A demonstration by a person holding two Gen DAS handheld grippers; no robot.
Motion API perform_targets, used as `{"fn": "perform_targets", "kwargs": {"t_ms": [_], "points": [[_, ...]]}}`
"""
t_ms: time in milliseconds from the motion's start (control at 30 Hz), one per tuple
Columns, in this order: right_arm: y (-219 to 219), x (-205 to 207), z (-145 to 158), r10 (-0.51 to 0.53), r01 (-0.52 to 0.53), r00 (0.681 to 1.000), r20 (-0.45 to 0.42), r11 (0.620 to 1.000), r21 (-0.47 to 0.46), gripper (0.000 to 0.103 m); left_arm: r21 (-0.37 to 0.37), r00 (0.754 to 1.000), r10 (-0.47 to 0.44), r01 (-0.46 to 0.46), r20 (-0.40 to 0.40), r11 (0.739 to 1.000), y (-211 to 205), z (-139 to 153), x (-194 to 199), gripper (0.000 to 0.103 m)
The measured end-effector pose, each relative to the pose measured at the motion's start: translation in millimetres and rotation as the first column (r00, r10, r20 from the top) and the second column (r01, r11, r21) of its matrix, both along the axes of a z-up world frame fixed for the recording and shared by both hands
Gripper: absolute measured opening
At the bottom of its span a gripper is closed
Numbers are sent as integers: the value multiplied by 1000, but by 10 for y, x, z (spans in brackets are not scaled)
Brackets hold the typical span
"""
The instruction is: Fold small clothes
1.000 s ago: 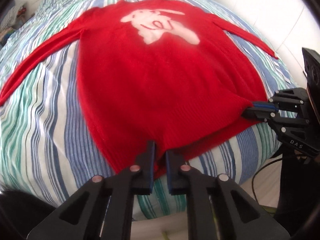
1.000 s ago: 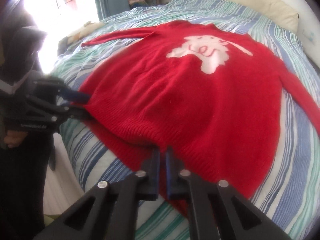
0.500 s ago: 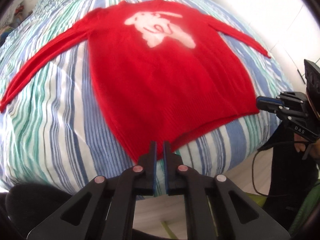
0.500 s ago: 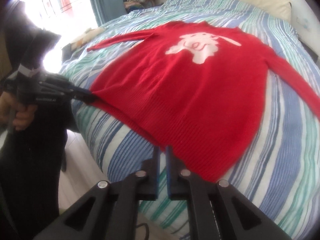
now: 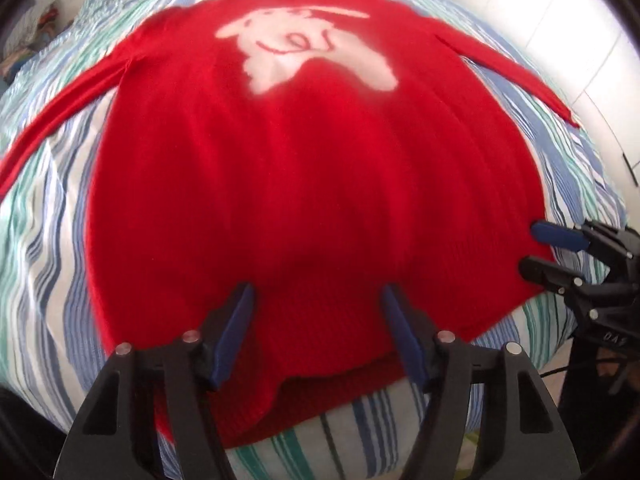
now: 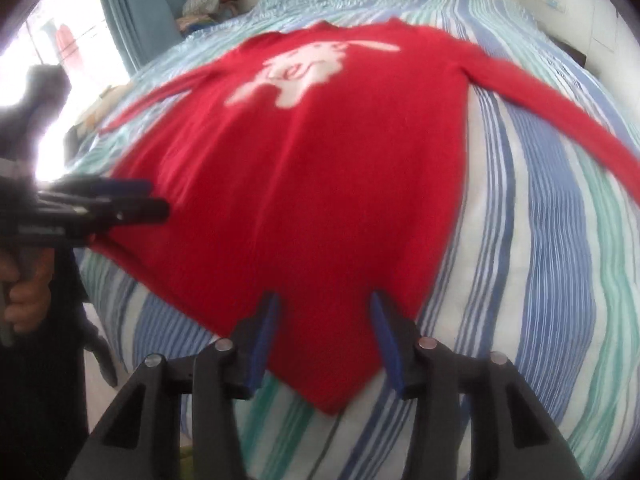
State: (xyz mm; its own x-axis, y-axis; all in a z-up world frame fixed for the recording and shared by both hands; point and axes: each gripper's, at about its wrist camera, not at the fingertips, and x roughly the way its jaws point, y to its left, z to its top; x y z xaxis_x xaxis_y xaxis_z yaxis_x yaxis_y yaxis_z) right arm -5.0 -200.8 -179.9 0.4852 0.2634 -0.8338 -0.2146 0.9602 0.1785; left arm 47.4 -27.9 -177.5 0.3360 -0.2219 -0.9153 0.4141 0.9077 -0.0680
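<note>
Now red knitted long-sleeved sweater (image 5: pixel 312 184) lies flat on striped bed (image 5: pixel 48 248), long axis hem-to-collar, running away from both tools. Left tool (image 5: pixel 316 300) and right tool (image 6: pixel 322 308), jaws just opened, spread over hem corners, pinching nothing.

Both of your views are smeared by motion, so the white figure (image 5: pixel 308 50) on the red sweater (image 5: pixel 304 184) reads only as a soft pale shape with a red scrawl (no outline you could name). The sweater's left sleeve (image 5: pixel 52 124) runs off the picture's edge in the left wrist view, and its other sleeve (image 6: pixel 576 120) leaves the right wrist view likewise. Your left hand (image 6: pixel 26 292) is half cut off at the frame's rim there.
</note>
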Motion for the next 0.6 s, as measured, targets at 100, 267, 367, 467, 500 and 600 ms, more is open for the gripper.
{"fn": "perform_targets", "kwargs": {"t_ms": [100,267,367,467,500,600], "points": [[-49,-74,101,-7,7,1000,-3,1000,8,49,2,1000,-26,26,-6,1000,21,152,-84,70],[-296,-135,298,-149,146,983,112,989,28,58,-156,998,49,-42,45,987,322,488,-124,85],[-534,-111,352,-284,275,949,140,958,78,60,-218,985,141,-116,100,969,484,617,-74,90],[-694,-119,347,-356,350,923,143,934,70,60,-266,965,234,-196,121,944,655,676,42,90],[-727,-127,345,-370,364,918,144,929,65,60,-280,957,260,-217,127,935,695,698,68,90],[-823,-134,357,-402,396,905,139,916,67,60,-286,934,322,-269,155,920,815,752,166,90]]}}
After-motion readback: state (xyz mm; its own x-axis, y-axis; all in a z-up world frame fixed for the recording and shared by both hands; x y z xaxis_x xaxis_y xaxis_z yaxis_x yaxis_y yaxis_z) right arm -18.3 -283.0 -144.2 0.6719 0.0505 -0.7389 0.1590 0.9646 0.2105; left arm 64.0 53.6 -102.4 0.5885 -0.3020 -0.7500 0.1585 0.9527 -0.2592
